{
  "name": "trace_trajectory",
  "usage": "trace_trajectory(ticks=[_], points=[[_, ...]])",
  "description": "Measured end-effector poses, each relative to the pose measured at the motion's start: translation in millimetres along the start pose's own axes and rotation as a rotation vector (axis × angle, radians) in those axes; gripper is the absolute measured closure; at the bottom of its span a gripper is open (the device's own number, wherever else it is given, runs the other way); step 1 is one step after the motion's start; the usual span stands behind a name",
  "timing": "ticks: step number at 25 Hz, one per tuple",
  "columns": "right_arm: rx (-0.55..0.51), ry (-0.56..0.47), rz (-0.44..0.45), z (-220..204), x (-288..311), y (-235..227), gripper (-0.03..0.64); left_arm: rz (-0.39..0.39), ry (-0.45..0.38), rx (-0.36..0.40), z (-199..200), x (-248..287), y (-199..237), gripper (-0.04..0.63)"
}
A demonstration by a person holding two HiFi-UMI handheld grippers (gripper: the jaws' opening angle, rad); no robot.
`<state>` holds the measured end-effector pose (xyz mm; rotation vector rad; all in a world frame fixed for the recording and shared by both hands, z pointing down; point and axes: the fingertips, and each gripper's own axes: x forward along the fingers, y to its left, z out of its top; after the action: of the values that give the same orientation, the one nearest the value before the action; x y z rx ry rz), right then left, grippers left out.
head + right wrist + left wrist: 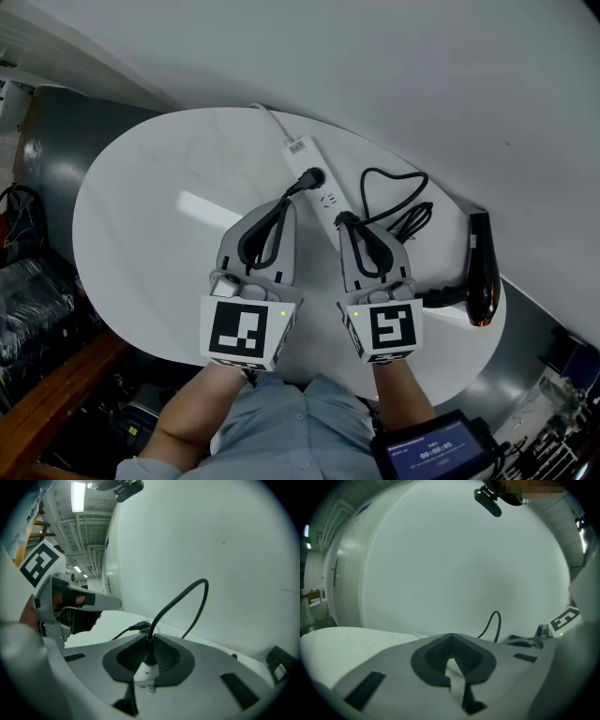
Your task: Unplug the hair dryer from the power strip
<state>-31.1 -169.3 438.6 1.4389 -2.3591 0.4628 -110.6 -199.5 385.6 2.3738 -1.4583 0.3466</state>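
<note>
Head view: right gripper (348, 222) covers the hair dryer plug (149, 652) and the power strip (305, 155) socket under it; only the cord (394, 202) shows, at 2 o'clock of the jaws. The second plug (311, 176) has its cable running under the left gripper (285, 202). The strip's white lead (265, 117) drops behind the table (150, 187) rim at 12 o'clock. Handheld screen (433, 453) at 5 o'clock is cut by the bottom edge, digits unreadable. Left gripper view: white sliver (457, 672) behind the closed jaws, strip or table, can't tell.
</note>
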Motion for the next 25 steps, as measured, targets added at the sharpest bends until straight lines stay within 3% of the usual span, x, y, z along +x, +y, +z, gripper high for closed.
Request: trace_trajectory(ticks=[4,8,20,25], points=[[0.019,0.033,-0.004,-10.6,0.5,-3.3,0.575,-0.064,-0.001,-0.032,-6.5,4.5,-22.1,0.597],[0.011,0.045,0.016,-11.9,2.3,-4.0,0.575,-0.135,0.059,-0.044,-28.2,13.1,-33.5,0.597],[-0.013,0.052,0.04,-10.4,2.3,-2.9,0.572,-0.161,0.148,-0.041,-57.7,41.5,-22.3,0.597],[-0.025,-0.032,0.04,4.6,5.7,-3.2,0.568,-0.184,0.174,-0.052,-66.3,47.9,-24.5,0.597]])
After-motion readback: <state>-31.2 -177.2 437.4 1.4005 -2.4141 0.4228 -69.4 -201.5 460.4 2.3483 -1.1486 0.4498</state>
